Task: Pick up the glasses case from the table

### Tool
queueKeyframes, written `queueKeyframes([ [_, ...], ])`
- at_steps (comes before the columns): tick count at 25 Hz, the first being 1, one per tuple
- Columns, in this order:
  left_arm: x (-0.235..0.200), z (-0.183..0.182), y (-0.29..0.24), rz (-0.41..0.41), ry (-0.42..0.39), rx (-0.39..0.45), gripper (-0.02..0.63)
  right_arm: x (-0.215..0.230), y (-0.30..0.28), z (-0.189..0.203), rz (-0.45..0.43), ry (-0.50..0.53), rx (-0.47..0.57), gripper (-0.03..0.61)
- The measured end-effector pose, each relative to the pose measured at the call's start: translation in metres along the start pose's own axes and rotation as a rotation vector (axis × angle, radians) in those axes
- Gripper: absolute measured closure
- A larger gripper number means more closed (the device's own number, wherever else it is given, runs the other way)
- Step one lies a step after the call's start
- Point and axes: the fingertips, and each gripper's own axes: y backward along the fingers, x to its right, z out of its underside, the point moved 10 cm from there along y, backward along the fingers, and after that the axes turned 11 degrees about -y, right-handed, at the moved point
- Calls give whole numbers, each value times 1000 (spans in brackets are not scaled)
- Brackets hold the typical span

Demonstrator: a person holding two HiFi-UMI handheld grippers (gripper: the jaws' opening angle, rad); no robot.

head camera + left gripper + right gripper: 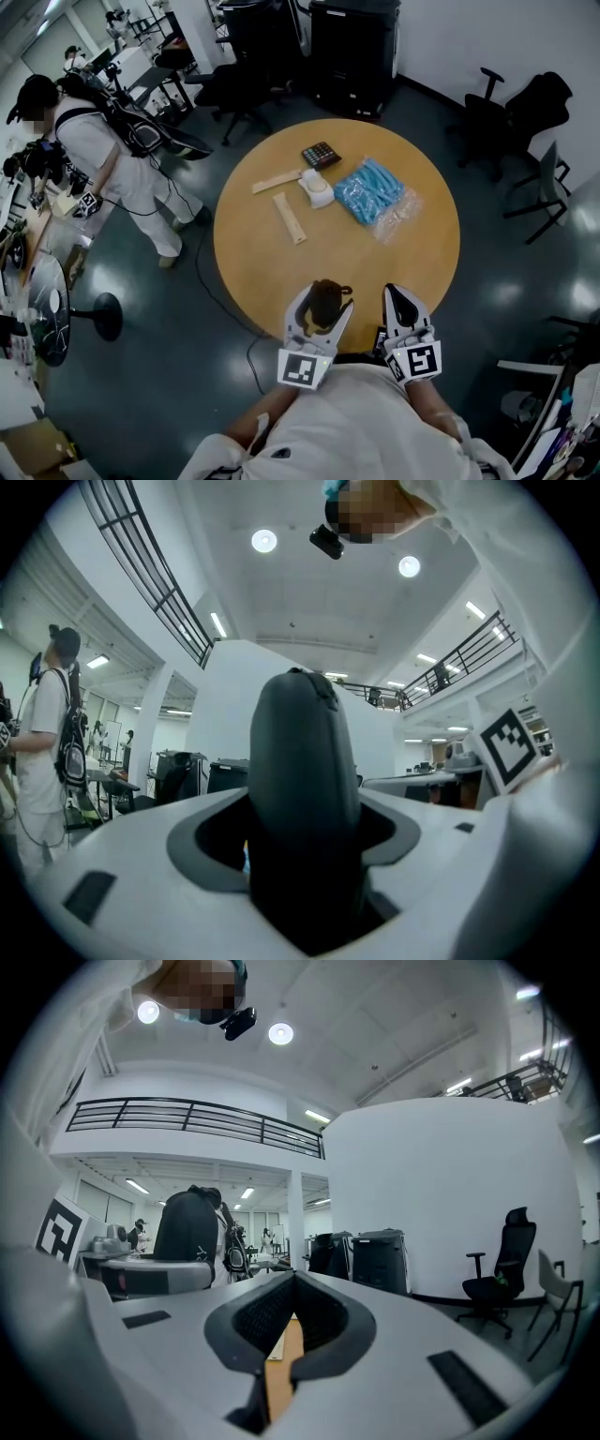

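Glasses case (302, 789) clamped in left gripper (325, 300), right gripper (397, 298) fingers together, blue packets (370, 190) beyond

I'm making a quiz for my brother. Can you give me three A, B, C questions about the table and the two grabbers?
1. Where is the glasses case?
A. on the floor
B. in the left gripper
C. on a chair

2. How many wooden strips lie on the round table?
A. two
B. four
C. none

3. How do the right gripper's jaws stand?
A. wide apart
B. together, empty
C. shut on a blue pack

Answers:
1. B, the left gripper view shows the dark case clamped between its jaws.
2. A, the head view shows two.
3. B, the right gripper view shows them together with nothing between.
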Motion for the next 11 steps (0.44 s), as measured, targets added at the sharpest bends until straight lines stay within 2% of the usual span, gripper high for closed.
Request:
queueKeyframes([
  [7,-1,2,7,-18,-19,-5,308,-7,2,3,-11,5,2,563],
  [11,-1,5,11,-14,-3,-13,308,-10,4,6,-13,5,-3,563],
])
